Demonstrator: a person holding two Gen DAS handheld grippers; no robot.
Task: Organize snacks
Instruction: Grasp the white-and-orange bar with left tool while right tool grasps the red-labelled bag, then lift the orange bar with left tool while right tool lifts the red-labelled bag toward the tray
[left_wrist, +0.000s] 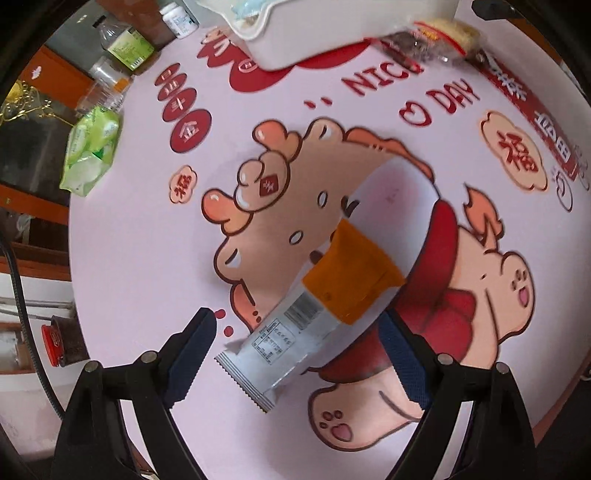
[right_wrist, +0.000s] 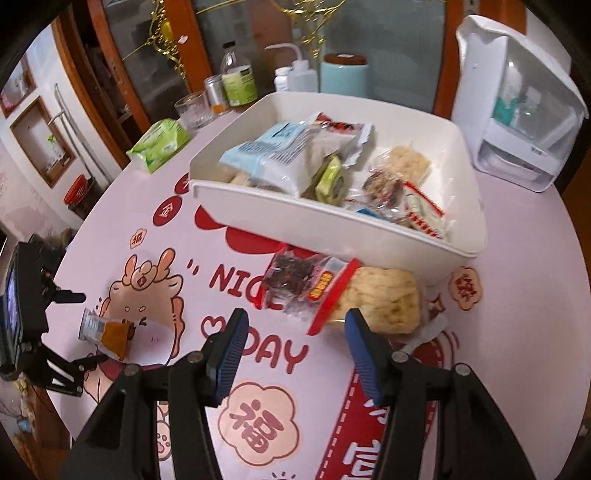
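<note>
Cartoon tablecloth (right_wrist: 517, 332), one white bin (right_wrist: 332, 221), two loose snack packets (right_wrist: 347, 291), two open hand-held grippers (right_wrist: 295, 332)

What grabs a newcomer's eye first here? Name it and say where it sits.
The white bin heaped with snack packets, at the table's far side. In front of it lies a rice-cracker pack, just ahead of the open right hand-held gripper. A white-and-orange packet lies between the left hand-held gripper fingers.

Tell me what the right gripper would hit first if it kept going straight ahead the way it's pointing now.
Most likely the clear snack bag lying on the table just ahead of the open right gripper, the one with the dark and pale pieces. The white bin sits right behind it. Depth is hard to judge here.
</note>
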